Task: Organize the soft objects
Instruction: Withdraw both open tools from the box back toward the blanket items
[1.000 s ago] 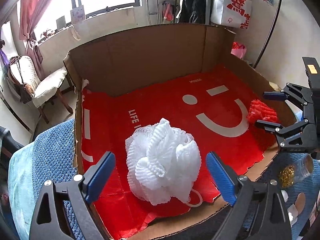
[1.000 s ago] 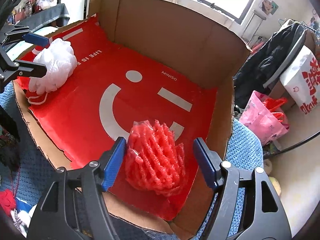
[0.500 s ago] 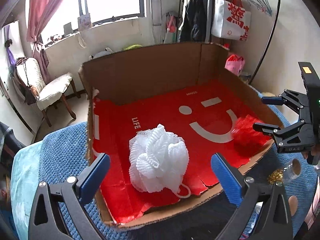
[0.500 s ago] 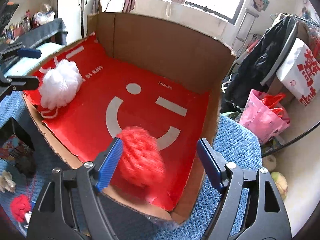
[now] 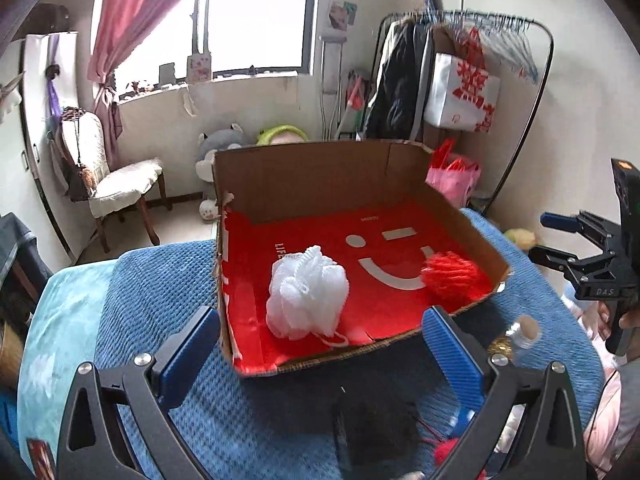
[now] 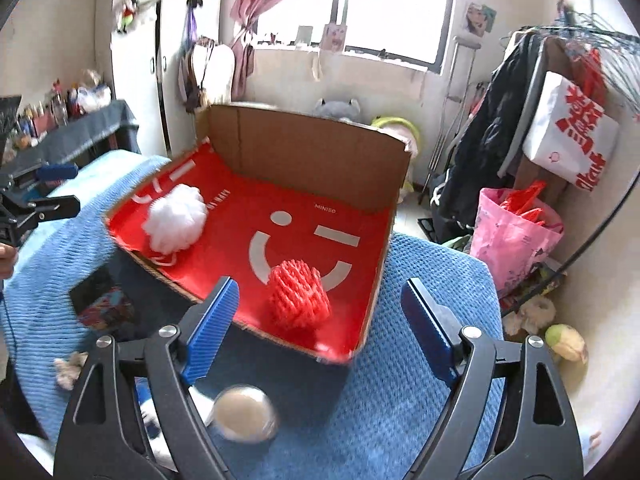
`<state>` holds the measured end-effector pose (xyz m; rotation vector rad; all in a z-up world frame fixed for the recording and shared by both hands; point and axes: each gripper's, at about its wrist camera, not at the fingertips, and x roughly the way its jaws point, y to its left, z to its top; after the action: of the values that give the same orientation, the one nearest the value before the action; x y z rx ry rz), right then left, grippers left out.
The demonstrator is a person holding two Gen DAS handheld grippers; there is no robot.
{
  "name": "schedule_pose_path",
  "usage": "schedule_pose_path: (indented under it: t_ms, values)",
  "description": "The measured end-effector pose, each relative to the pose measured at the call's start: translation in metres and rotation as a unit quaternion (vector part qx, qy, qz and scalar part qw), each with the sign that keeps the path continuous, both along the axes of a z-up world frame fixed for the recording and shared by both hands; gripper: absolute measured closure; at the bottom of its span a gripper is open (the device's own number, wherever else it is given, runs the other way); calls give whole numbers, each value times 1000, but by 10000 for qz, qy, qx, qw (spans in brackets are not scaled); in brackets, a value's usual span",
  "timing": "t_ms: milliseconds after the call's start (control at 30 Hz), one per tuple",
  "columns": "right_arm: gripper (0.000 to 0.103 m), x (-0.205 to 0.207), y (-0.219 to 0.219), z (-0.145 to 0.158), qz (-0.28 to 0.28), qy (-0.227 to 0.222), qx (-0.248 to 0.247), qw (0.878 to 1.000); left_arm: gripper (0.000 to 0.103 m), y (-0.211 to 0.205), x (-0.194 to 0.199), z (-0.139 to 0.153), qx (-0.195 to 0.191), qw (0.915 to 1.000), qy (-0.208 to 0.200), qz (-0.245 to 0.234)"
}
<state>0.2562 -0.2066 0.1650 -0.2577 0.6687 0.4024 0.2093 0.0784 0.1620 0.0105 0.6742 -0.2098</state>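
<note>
A: Why did the cardboard box sit on the blue blanket with its near side cut low?

B: I'd judge so soft things could be dropped in from the front. Its red liner already held both: the white bath pouf toward the box's left, the red mesh pouf near its front right corner, well apart from each other.

A: And the grippers?

B: The left gripper hung in front of the box, jaws spread wide and empty, the white pouf beyond its fingertips, not between them. The right gripper was likewise released, the red pouf just ahead of its fingertips, ungrasped. A small capped jar lay outside the box's front, blurred.
</note>
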Motion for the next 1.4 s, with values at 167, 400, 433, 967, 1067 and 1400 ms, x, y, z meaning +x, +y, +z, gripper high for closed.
schedule_pose_path:
  t_ms: [167, 400, 433, 967, 1067, 1400]
  values:
    - [12, -50, -13, 19, -63, -299, 281, 9991, 0, -3, -49, 11, -81, 9993, -354, 2]
    - [4, -132, -25, 25, -206, -755, 582, 9952, 0, -20, -119, -3, -266, 9971, -713, 34]
    - [4, -139, -26, 24, -219, -789, 614, 9947, 0, -22, -126, -9, -268, 9970, -723, 48]
    - [3, -251, -24, -61, -1162, -1320, 1208, 9770, 0, -74, -200, -80, -88, 9886, -1416, 503]
    - [3, -253, -22, -75, -1218, -1297, 1261, 9759, 0, -79, -208, -90, -59, 9871, -1513, 511]
    - [3, -251, -15, -109, -1317, -996, 1106, 9800, 0, -88, -200, -119, 55, 9920, -1113, 591]
